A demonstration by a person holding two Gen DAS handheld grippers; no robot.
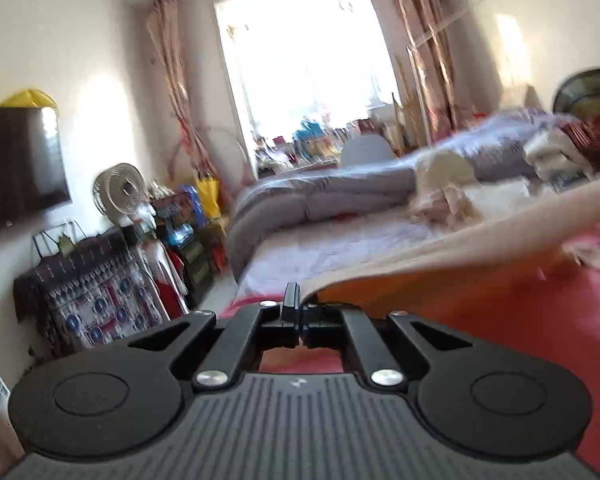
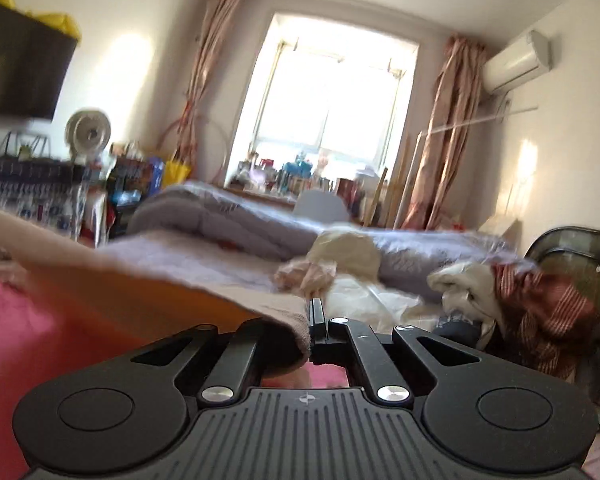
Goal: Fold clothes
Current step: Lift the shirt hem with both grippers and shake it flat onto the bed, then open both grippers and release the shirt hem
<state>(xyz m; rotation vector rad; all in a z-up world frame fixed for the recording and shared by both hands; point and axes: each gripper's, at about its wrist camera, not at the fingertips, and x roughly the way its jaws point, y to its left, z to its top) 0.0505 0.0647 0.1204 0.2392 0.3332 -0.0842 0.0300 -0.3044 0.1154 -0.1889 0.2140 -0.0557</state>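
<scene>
Two grippers each pinch a corner of one beige garment, stretched between them above a pink bedspread (image 1: 560,320); the left gripper (image 1: 296,304) has its fingers pressed together on the cloth's edge, which leaves the tips toward 2 o'clock and runs off the frame's right side; the garment (image 1: 460,236) looks pale on top and glows orange underneath where light passes through it. In the right wrist view the right gripper (image 2: 315,316) is likewise clamped on the cloth, its fingers together with a folded hem bunched just at 9 o'clock of the tips; from there the garment (image 2: 140,280) spreads toward 10 o'clock to the left edge of the frame. Beyond the cloth, at 12 o'clock, a grey quilt (image 2: 228,220) lies rolled across the bed; a heap of cream and pale pink clothes (image 2: 332,260) sits in front of it, and a red striped piece (image 2: 540,312) lies with more laundry at 3 o'clock. A bright window (image 2: 332,92) with pink curtains fills the far wall; a white fan (image 1: 120,192) stands at 9 o'clock in the left view below a dark screen (image 1: 16,164); much of both views is blurred.
</scene>
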